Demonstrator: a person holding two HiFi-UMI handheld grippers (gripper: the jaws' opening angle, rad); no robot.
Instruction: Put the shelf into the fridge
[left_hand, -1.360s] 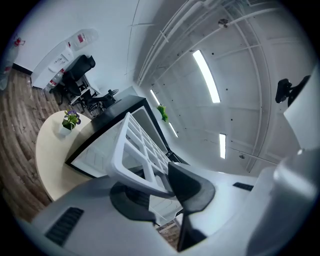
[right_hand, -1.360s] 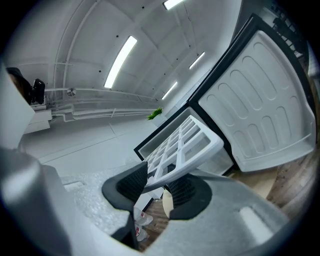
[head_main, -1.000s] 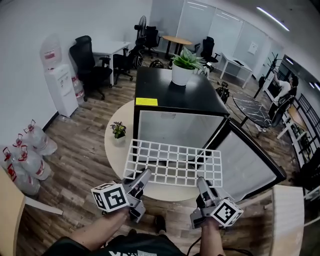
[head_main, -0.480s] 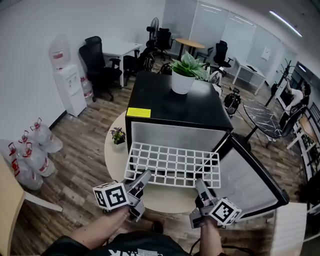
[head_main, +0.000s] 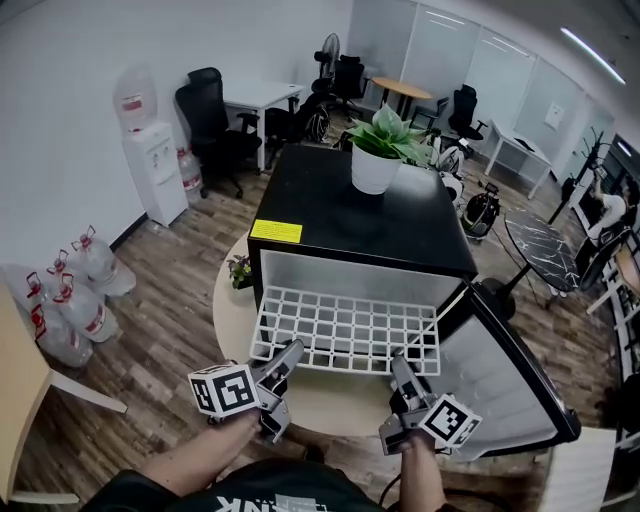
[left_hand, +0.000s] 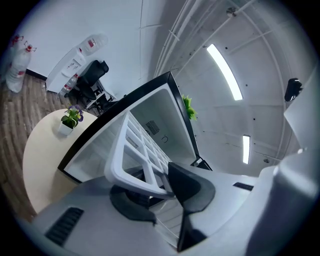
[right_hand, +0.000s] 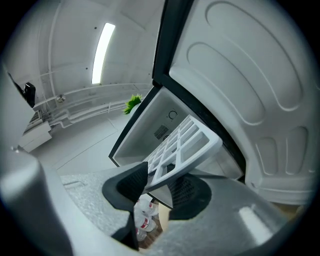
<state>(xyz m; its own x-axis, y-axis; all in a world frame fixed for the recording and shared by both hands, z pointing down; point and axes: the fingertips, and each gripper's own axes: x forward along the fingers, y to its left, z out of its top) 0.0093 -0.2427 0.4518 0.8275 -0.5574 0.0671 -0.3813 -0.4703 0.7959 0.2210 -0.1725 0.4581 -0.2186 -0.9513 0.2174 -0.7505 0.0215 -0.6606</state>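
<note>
I hold the white grid shelf (head_main: 345, 328) by its near edge, one tool at each front corner. My left tool (head_main: 288, 353) is clamped on the shelf's near left rim, its two dark pads pressing the white bar from either side. My right tool (head_main: 399, 366) grips the near right rim the same way, closed on the frame with the grid running out past it.

The shelf lies roughly level in front of the black fridge (head_main: 360, 215), held above the round worktop (head_main: 228, 315) that the fridge stands on. Its far edge reaches the fridge's open front, low in the pale cavity; I cannot tell whether it has crossed the lip. Most of the grid is outside the fridge, between the opening and my tools.

The fridge door (head_main: 505, 385) hangs wide open to the right of the fridge, its white inner lining facing up, close beside my right tool. A yellow label (head_main: 276, 231) sits at the fridge's front left top corner, and a potted plant (head_main: 379, 160) stands on the fridge top near the back. A small flowering plant (head_main: 240, 270) sits on the worktop just left of the fridge. Further left of the fridge a water dispenser (head_main: 153, 170) stands against the wall, with water bottles (head_main: 75, 295) on the floor.
</note>
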